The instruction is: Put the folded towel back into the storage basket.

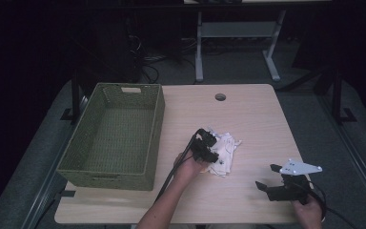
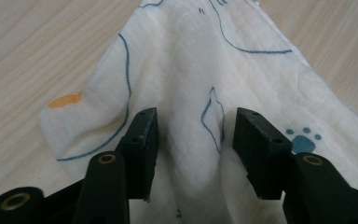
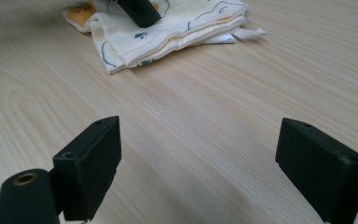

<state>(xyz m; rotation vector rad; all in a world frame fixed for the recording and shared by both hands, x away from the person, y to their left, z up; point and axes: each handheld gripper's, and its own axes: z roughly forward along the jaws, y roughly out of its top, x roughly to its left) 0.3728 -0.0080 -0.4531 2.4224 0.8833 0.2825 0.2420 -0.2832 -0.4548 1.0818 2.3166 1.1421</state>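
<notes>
- Your cloth [image 1: 225, 151] sits a bit right of the table's [image 1: 248, 114] middle, a cream rag with blue line drawings and orange patches, crumpled into a loose heap.
- The green woven basket [image 1: 116, 133] hugs the left edge of the table, and the cloth lies near its right wall but not touching it, so that side is the tight one.
- Plenty of bare wood behind the cloth up toward the round hole [image 1: 220, 97] at the far edge, and a wide open strip on the right out to the table's edge.
- Your left gripper [image 2: 190, 135] is down on the cloth with a raised fold of fabric running up between the jaws. They sit partway closed, flanking the fold, and I can't tell if the pads actually pinch it.
- Your right gripper [image 3: 198, 158] rests low near the front right corner, jaws spread wide over bare wood with nothing in them, well apart from the cloth.
</notes>
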